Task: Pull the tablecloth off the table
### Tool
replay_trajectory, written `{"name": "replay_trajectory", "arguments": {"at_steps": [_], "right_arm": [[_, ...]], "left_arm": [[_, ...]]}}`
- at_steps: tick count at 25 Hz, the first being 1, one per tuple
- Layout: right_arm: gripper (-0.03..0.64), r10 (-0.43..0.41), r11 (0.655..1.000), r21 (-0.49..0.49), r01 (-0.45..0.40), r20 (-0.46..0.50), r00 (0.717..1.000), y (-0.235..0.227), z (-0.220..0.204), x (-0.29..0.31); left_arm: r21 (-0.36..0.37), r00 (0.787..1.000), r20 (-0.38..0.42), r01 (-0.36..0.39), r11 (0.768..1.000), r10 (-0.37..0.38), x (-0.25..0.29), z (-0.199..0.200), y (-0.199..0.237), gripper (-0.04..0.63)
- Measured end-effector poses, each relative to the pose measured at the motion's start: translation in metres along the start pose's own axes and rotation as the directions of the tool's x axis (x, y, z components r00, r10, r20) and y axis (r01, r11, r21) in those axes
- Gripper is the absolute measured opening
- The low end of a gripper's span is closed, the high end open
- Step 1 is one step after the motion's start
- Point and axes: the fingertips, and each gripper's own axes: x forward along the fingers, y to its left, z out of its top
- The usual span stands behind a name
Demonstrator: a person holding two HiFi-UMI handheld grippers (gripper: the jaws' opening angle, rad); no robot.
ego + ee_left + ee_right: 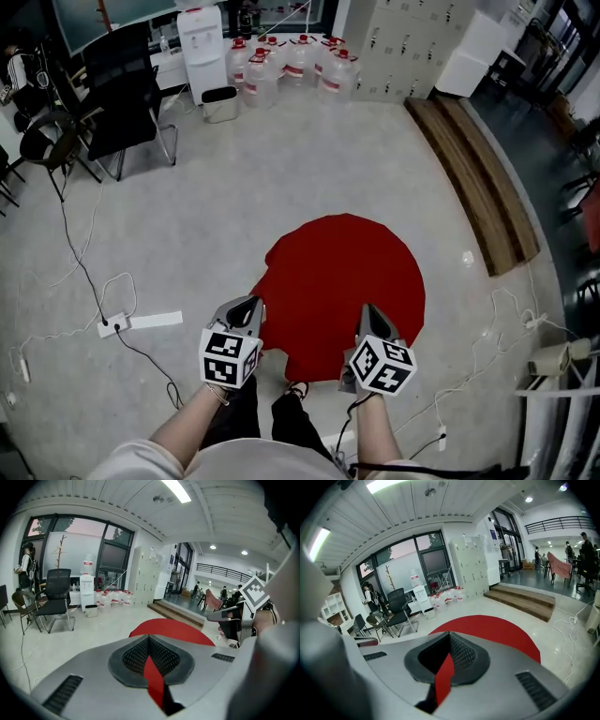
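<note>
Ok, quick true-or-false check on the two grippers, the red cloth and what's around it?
1. The left gripper is shut on the near edge of the round red tablecloth. True.
2. The right gripper is open, clear of the cloth. False: it is also shut on the near edge, with a red fold between its jaws.
3. Dishes stand on the cloth. False: nothing shows on it.
4. Clear water bottles with red caps stand beside a white water dispenser. True.
5. The long wooden step lies left of the cloth. False: it lies to the right.
</note>
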Motion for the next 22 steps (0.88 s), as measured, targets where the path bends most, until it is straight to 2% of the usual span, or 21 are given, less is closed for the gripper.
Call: {"name": "replay_trajectory", "arguments": {"at_steps": [5,9,15,22], "right_arm": [[0.025,0.016,1.000,-0.018,-0.017,-0.048,0.999,0.008,-0.026,0.018],[0.025,0.012,1.000,-0.014,-0.014,-0.097,0.995,0.011,-0.053,0.029],[0.025,-0.016,1.000,-0.008,0.015,-0.158,0.987,0.010,-0.081,0.035],[0.025,-0.037,0.999,-0.004,0.037,-0.167,0.985,0.003,-0.086,0.044]], "left_arm": [[-0.055,0.999,-0.030,-0.045,0.998,0.043,-0.002,-0.040,0.021,0.017],[-0.091,0.996,-0.077,-0.056,0.994,0.049,-0.003,-0.080,0.032,0.017],[-0.125,0.993,-0.115,-0.017,0.992,0.002,-0.004,-0.120,0.037,0.017],[-0.126,0.992,-0.114,0.032,0.992,-0.046,0.007,-0.143,0.036,0.019]]}}
